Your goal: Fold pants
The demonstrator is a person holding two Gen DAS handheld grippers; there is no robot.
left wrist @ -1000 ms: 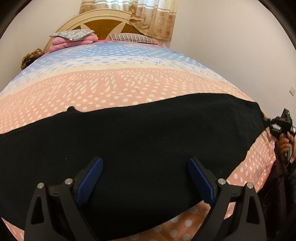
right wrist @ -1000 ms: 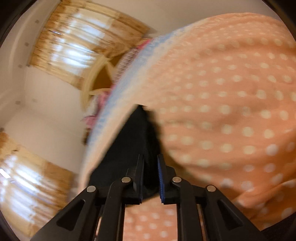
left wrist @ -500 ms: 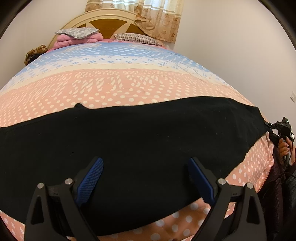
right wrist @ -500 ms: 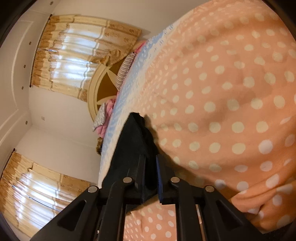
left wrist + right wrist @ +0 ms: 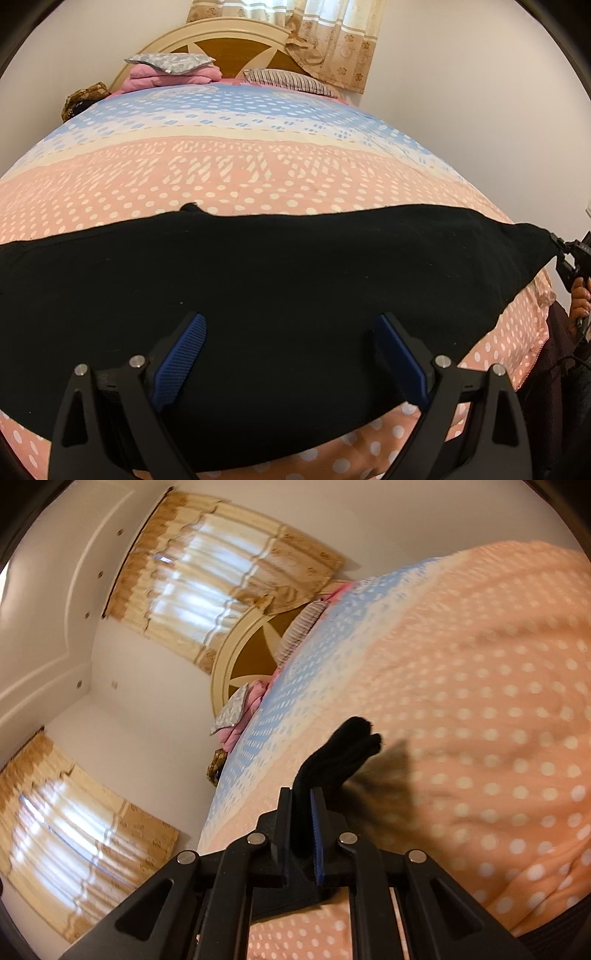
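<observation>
Black pants lie flat across the bed. Our right gripper, jaws clamped on one end, has lifted it clear, starting the fold. Our left gripper hovers, jaws apart.

Black pants: plain dark knit, no visible print. Laid flat across the near part of the spotted bedspread, running approx 9 to 3 o'clock in the left wrist view. Far edge mostly straight w/ a small bump approx 11 o'clock. End at 3 o'clock tapers to a point, lifted off the bed & pulled taut. Right wrist view: that end is bunched, casting a shadow at 3 o'clock.
</observation>
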